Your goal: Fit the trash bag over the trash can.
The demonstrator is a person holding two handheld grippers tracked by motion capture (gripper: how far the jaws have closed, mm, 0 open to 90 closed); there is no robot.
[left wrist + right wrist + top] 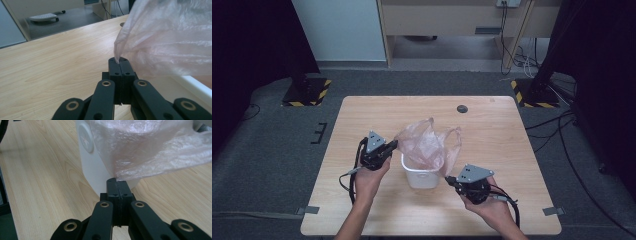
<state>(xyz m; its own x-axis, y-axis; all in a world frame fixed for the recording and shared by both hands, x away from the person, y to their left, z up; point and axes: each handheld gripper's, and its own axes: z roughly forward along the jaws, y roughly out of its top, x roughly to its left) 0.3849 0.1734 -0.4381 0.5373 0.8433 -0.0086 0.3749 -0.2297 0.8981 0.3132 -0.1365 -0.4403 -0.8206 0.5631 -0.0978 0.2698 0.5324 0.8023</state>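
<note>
The plastic bag (427, 142) — thin, pinkish and translucent — is seen standing in a small white bin (421, 176) near the middle of the desk (362, 115), its lower part set inside the bin and its upper part and handles raised above the rim. What lies inside the bag cannot be made out; the film is crumpled and clouded. In the left gripper view the bin is cut off to a strip of white rim (197, 86) at the lower right, and the bag (170, 37) is cut off by the top and right edges. In the right gripper view a round embossed mark is shown on the bin's wall (86, 138), too faint to be read.

The left tongs (391, 146) are pressed together on a pinched corner of the bag's edge at the left side of the bin. The right tongs (449, 179) are likewise closed on a fold of the film — just beside the bin's wall, at its right. A dark round grommet (462, 108) is set in the desk farther back.
</note>
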